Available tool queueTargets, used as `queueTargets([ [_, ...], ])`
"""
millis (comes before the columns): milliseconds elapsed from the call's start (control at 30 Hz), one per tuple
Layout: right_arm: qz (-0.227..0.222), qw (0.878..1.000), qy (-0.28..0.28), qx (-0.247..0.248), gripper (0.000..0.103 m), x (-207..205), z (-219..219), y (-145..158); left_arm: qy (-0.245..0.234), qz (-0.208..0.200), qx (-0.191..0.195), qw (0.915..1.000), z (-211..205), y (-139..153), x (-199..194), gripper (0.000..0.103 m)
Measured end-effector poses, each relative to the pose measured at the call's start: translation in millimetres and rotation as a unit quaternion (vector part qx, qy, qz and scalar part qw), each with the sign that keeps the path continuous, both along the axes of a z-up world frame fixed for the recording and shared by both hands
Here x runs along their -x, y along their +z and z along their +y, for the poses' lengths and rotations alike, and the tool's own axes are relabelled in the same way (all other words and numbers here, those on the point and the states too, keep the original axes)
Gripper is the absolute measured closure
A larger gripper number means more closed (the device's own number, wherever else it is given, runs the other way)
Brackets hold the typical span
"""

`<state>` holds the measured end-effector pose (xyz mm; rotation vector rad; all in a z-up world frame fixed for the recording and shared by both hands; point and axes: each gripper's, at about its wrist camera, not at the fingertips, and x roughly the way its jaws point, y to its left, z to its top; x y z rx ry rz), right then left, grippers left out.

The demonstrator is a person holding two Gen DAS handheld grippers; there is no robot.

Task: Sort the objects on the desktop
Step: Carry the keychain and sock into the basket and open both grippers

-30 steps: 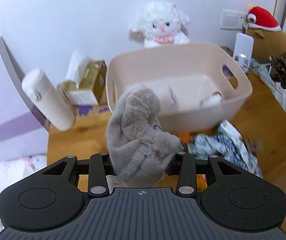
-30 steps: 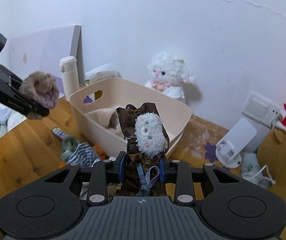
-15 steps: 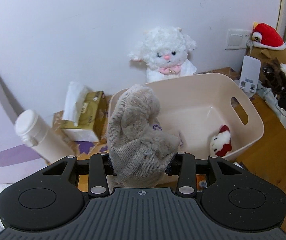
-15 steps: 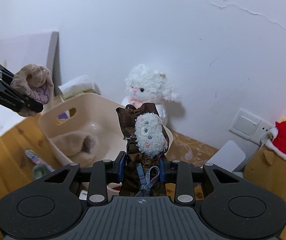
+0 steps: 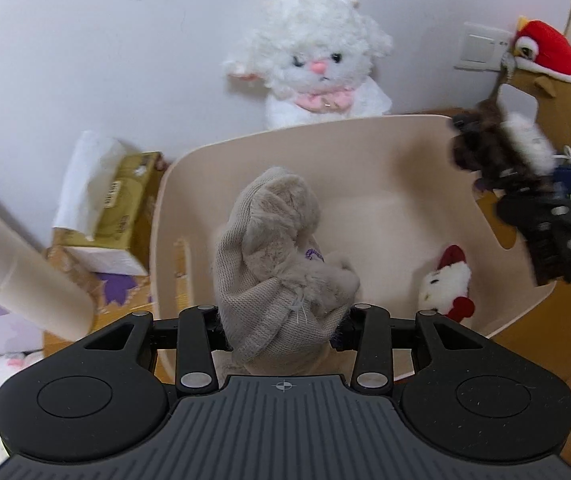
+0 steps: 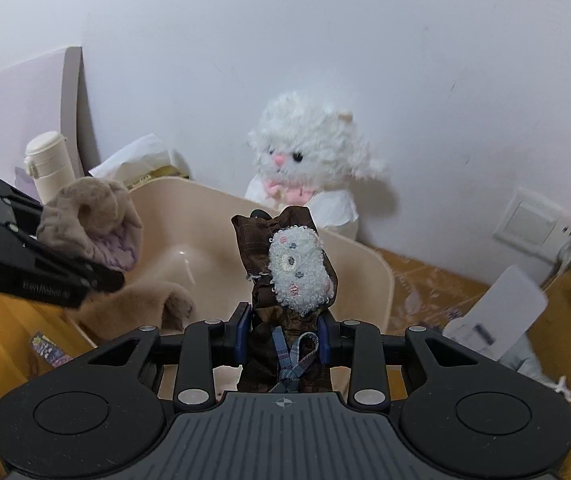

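Note:
My left gripper [image 5: 283,322] is shut on a beige fuzzy sock bundle [image 5: 277,256] and holds it over the near rim of the beige plastic bin [image 5: 385,152]. My right gripper [image 6: 283,334] is shut on a brown cloth toy with a white fluffy patch [image 6: 293,272], held above the bin's [image 6: 369,272] right side. Each gripper shows in the other's view, the right one [image 5: 525,196] at the bin's right rim, the left one [image 6: 85,264] at its left. Inside the bin lie a small red-and-white plush [image 5: 447,286] and a beige fabric piece [image 6: 141,308].
A white lamb plush [image 5: 317,64] sits against the wall behind the bin. A tissue box [image 5: 113,208] and a cream bottle [image 5: 17,272] stand to the left. A red-capped brown plush [image 5: 545,68] and a white stand [image 6: 505,308] are to the right.
Both grippers have moved forward and over the bin with their items still held. The cluttered desk front has dropped out of view.

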<state>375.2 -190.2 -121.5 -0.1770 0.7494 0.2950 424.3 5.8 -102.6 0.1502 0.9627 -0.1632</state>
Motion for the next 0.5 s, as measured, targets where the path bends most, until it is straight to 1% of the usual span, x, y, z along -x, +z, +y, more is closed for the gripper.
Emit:
queueTargets([
  [100, 0.016, 1.0, 0.007, 0.019, 0.072, -8.7, 11.5, -13.5, 0.002, 0.018, 0.01, 0.9998, 0.6, -9.7, -7.7, 0.062],
  [167, 0.028, 0.999, 0.006, 0.027, 0.072, -11.1, 15.1, -21.4, 0.011, 0.032, 0.02, 0.9992, 2.0, -16.7, -12.7, 0.058],
  [233, 0.043, 0.999, -0.002, 0.025, 0.071, -14.0, 14.9, -27.1, 0.011, 0.043, 0.035, 0.9984, 2.2, -21.7, -14.6, 0.055],
  [267, 0.05, 0.998, -0.007, 0.023, 0.062, -15.7, 14.6, -29.1, 0.008, 0.046, 0.037, 0.9982, 1.4, -23.3, -14.9, 0.055],
  [300, 0.054, 0.998, -0.011, 0.02, 0.058, -17.6, 13.9, -30.5, 0.006, 0.044, 0.033, 0.9985, -0.1, -24.3, -14.7, 0.051],
  [367, 0.057, 0.998, -0.012, 0.01, 0.058, -17.2, 12.6, -31.2, 0.008, 0.034, 0.018, 0.9992, -3.7, -24.9, -13.4, 0.044],
  [433, 0.051, 0.999, -0.014, 0.001, 0.053, -16.8, 11.3, -30.7, 0.011, 0.023, 0.002, 0.9997, -6.3, -23.4, -11.6, 0.03],
  [500, 0.044, 0.999, -0.025, -0.002, 0.039, -15.1, 10.7, -28.4, 0.013, 0.014, -0.007, 0.9998, -7.5, -22.0, -10.7, 0.024],
])
